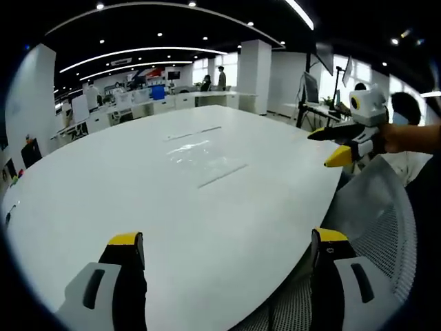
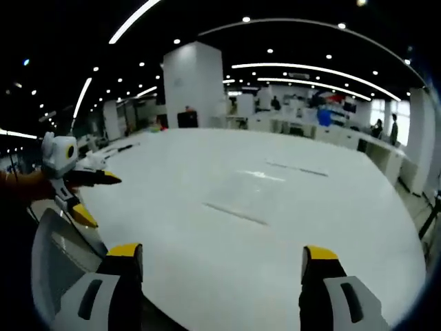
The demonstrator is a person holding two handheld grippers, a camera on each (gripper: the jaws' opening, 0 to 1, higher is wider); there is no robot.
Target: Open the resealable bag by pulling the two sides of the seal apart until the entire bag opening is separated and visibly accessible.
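Note:
A clear resealable bag [image 1: 205, 156] lies flat on the white table [image 1: 138, 179], nearly invisible but for its glare and two dark seal lines. The right gripper view has the same bag [image 2: 265, 185] mid-table. My left gripper [image 1: 227, 241] is open above the near table edge, well short of the bag, nothing between its yellow-tipped jaws. My right gripper [image 2: 222, 254] is open too, empty, hovering over its side of the table. The right gripper also shows at the right of the left gripper view [image 1: 332, 145], held by a hand; the left gripper appears at the left of the right gripper view [image 2: 93, 196].
A grey mesh chair back [image 1: 386, 234] stands by the table edge under the left gripper; it shows again [image 2: 58, 269] at lower left. Beyond the table are office desks, a white pillar [image 2: 195, 86], monitors [image 1: 311, 88] and people standing far off.

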